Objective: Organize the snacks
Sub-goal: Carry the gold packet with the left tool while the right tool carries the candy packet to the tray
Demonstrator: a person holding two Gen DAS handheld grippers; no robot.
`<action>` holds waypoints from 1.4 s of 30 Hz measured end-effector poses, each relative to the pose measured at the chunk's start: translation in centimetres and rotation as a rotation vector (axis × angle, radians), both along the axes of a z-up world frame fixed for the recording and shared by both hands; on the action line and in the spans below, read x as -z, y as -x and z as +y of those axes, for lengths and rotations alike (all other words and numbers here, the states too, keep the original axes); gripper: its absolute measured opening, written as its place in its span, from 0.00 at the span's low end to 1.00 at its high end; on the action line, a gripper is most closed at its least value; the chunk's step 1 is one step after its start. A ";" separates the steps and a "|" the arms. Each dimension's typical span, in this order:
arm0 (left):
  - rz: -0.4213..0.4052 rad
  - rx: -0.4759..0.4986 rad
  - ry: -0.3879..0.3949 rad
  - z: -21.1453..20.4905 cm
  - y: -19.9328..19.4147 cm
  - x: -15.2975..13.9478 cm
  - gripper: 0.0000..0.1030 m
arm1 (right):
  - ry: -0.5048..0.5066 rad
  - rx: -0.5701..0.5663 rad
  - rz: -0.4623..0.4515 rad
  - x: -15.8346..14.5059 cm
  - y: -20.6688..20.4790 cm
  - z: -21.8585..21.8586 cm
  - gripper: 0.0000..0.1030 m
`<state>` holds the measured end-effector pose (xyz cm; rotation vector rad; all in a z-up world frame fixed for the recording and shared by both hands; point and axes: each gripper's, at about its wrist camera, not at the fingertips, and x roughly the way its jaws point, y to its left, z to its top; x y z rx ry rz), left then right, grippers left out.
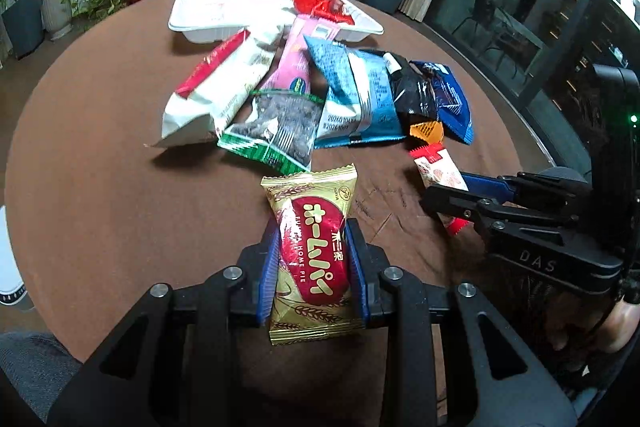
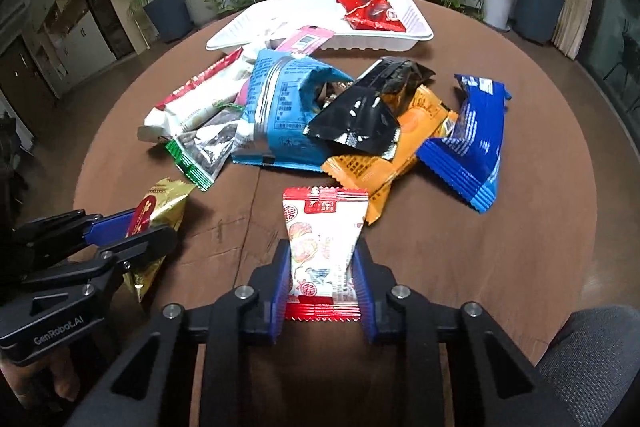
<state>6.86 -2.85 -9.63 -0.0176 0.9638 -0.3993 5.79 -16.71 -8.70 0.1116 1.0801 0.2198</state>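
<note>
Your left gripper (image 1: 312, 247) clamps the gold-and-red pie packet (image 1: 310, 251) across its middle, blue pads pressing both long edges; the packet sits just above the brown table (image 1: 100, 187), on the near side of the snack pile. Your right gripper (image 2: 322, 267) is closed on the white-and-red sachet (image 2: 324, 247), pads pinching its sides, also on the near side of the pile.

Pile, from its left edge to its right: white-and-red bag (image 2: 192, 103), green-edged clear bag (image 2: 204, 147), light blue bag (image 2: 280, 115), black pouch (image 2: 368, 111) lying on the orange packet (image 2: 384, 155), dark blue packet (image 2: 472, 147). A pink packet (image 2: 304, 41) pokes out at the far side of the pile, leaning on the rim of the white tray (image 2: 416, 41).

The tray stands beyond the pile at the table's far edge. One red packet (image 2: 372, 13) lies inside it, toward its right end.
</note>
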 end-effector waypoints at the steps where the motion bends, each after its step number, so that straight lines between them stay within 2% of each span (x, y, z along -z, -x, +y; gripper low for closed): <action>1: -0.002 0.001 -0.001 -0.1 0.0 -0.1 0.28 | -0.012 0.003 -0.002 -0.1 0.0 -0.2 0.31; 7: -0.010 -0.004 0.001 0.0 0.1 -0.4 0.28 | -0.055 0.022 -0.022 -1.1 0.0 -1.4 0.31; 12: 0.000 -0.016 0.058 0.8 -0.3 -0.8 0.28 | -0.127 0.052 -0.002 -1.4 -0.2 -3.0 0.31; 15: -0.015 -0.033 0.059 1.6 -0.7 -1.6 0.28 | -0.199 0.085 0.018 -1.5 -0.6 -4.7 0.31; 19: -0.014 -0.076 0.150 4.1 -2.8 -3.3 0.28 | -0.273 0.156 0.000 -3.0 -1.6 -8.3 0.31; 23: -0.060 -0.131 0.195 7.2 -6.0 -6.1 0.28 | -0.256 0.251 -0.090 -5.9 -3.6 -12.9 0.31; 28: -0.132 -0.193 0.186 10.5 -10.2 -9.9 0.28 | -0.249 0.384 -0.180 -8.6 -7.0 -19.1 0.31; 31: -0.160 -0.217 0.174 12.0 -12.6 -11.6 0.28 | -0.232 0.412 -0.214 -9.8 -9.0 -20.6 0.31; 34: -0.173 -0.223 0.161 12.6 -15.6 -12.9 0.28 | -0.246 0.400 -0.233 -10.6 -11.7 -20.6 0.31; 37: -0.184 -0.210 0.152 12.5 -18.4 -14.2 0.28 | -0.270 0.338 -0.253 -11.5 -15.2 -19.1 0.31; 42: -0.200 -0.143 0.107 9.6 -24.5 -16.5 0.28 | -0.292 0.173 -0.280 -13.5 -21.3 -13.0 0.31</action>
